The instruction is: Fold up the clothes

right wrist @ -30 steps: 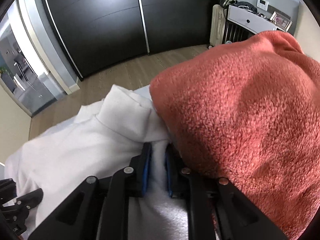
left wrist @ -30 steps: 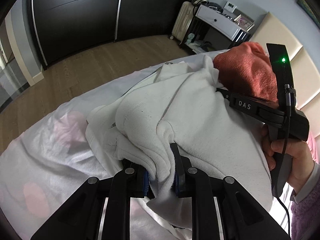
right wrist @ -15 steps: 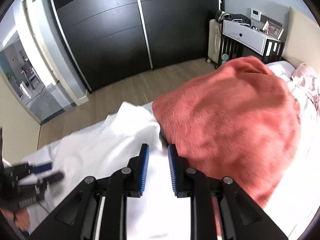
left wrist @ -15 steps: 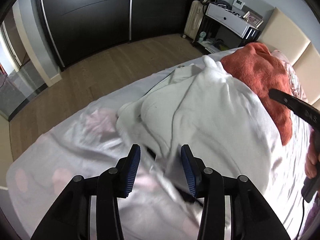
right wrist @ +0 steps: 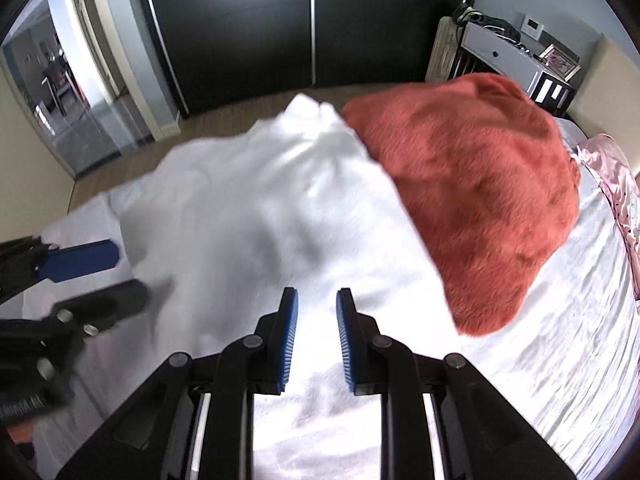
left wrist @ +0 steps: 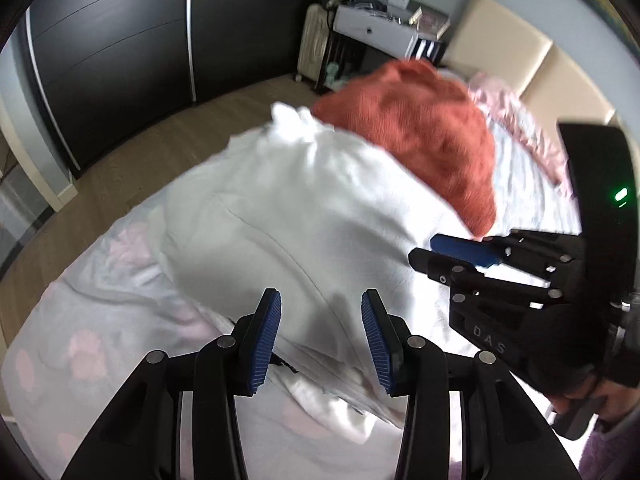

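The white garment (left wrist: pixel 304 216) lies spread on the bed (left wrist: pixel 100 320), its collar end at twelve o'clock, touching the red blanket (left wrist: pixel 420 136) at two o'clock. Both the left gripper (left wrist: pixel 321 340) and the right gripper (right wrist: pixel 316 340) hang spread and empty above its near edge, likely placed to take a new hold.

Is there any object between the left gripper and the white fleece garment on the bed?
Nothing visible. The left gripper has its jaws open just above the white fleece garment. The orange fleece blanket lies at its far side, not between them.
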### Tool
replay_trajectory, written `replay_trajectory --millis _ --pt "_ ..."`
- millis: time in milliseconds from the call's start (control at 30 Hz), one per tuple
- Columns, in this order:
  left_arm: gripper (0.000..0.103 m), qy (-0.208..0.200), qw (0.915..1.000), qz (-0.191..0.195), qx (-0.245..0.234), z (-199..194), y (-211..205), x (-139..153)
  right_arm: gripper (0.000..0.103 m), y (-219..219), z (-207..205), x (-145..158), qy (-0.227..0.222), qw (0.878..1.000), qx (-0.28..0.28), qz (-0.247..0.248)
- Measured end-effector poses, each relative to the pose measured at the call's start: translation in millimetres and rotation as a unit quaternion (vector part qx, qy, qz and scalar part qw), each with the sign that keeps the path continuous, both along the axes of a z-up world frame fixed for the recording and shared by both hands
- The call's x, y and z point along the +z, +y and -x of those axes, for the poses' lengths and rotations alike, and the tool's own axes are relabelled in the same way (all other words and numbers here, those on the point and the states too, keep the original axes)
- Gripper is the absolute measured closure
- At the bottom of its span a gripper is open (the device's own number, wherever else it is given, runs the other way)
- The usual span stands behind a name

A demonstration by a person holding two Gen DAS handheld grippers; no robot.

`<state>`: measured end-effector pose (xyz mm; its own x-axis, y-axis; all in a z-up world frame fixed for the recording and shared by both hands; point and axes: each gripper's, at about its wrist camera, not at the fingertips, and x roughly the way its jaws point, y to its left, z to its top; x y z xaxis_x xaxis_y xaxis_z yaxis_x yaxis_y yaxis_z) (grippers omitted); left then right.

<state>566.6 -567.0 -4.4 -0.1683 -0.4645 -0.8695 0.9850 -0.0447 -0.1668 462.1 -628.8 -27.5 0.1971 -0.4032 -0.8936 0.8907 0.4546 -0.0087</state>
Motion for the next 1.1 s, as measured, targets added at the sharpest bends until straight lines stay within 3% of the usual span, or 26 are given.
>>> replay_trajectory --millis 133,300,600,767,933,1100 --pt "0.059 -0.012 0.9994 -0.032 0.002 0 -7 -28 0.084 -4 1 -19 0.0 1.0 -0.007 -0.014" --pt "0.058 -0.025 0.9989 -0.038 -0.008 4 -10 -46 0.084 -5 3 -34 0.002 1.0 -0.002 -0.03" --pt "0.057 -0.04 0.9986 -0.035 -0.003 13 -8 -37 0.082 3 12 -36 -0.002 0.999 -0.023 -0.039" --pt "0.057 -0.041 0.999 -0.017 -0.006 14 8 -9 0.081 23 26 -8 -0.031 0.997 -0.055 -0.044" --pt "0.057 -0.043 0.999 0.013 -0.006 5 34 22 0.081 67 40 40 -0.054 0.996 -0.068 -0.011" --pt "0.056 -0.067 0.9965 0.049 -0.004 8 63 54 0.069 110 43 82 -0.061 0.994 -0.089 0.026"
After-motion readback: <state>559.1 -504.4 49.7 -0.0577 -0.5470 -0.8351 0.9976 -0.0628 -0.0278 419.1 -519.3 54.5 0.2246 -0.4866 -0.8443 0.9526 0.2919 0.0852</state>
